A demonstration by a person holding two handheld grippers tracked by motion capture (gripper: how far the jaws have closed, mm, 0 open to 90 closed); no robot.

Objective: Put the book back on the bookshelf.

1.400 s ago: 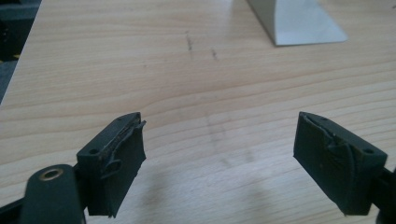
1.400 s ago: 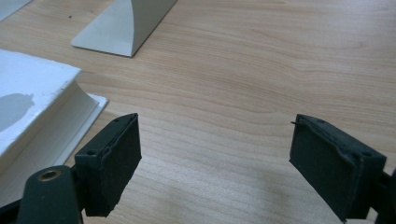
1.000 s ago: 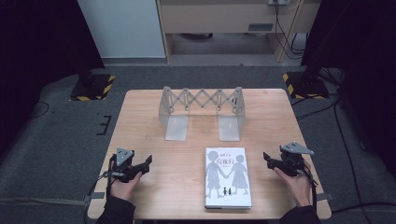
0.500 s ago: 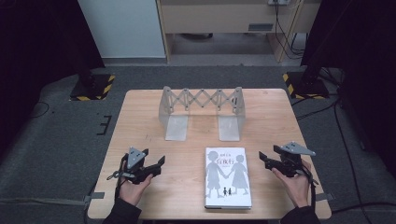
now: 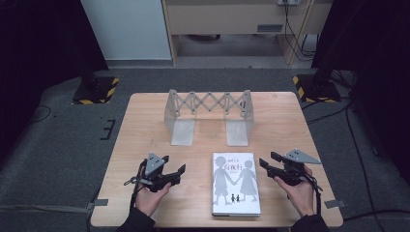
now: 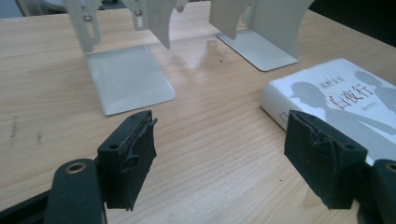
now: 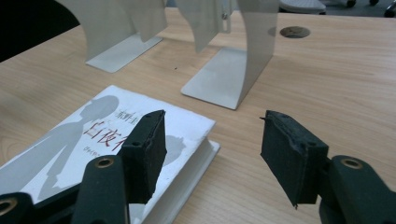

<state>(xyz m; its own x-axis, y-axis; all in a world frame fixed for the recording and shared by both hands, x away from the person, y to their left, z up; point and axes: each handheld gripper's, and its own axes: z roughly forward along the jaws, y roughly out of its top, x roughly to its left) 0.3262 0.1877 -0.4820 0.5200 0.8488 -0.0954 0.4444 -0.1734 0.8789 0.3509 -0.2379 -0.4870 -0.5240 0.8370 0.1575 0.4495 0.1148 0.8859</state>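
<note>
Wooden table (image 5: 145, 125), white book (image 5: 235, 183) lying flat just in front of the expanding bookend rack (image 5: 209, 116). Left gripper (image 5: 178, 173) is empty, jaws apart; right gripper (image 5: 265, 161) too (jaws just been closing on nothing). I'd approach the book's edges low and square before squeezing.

Left of book (image 5: 235, 183): bare table (image 5: 193, 193), free passage.
Right of book: narrow bare strip.
Behind book: expandable bookend rack (image 5: 209, 116) blocks the middle.
</note>
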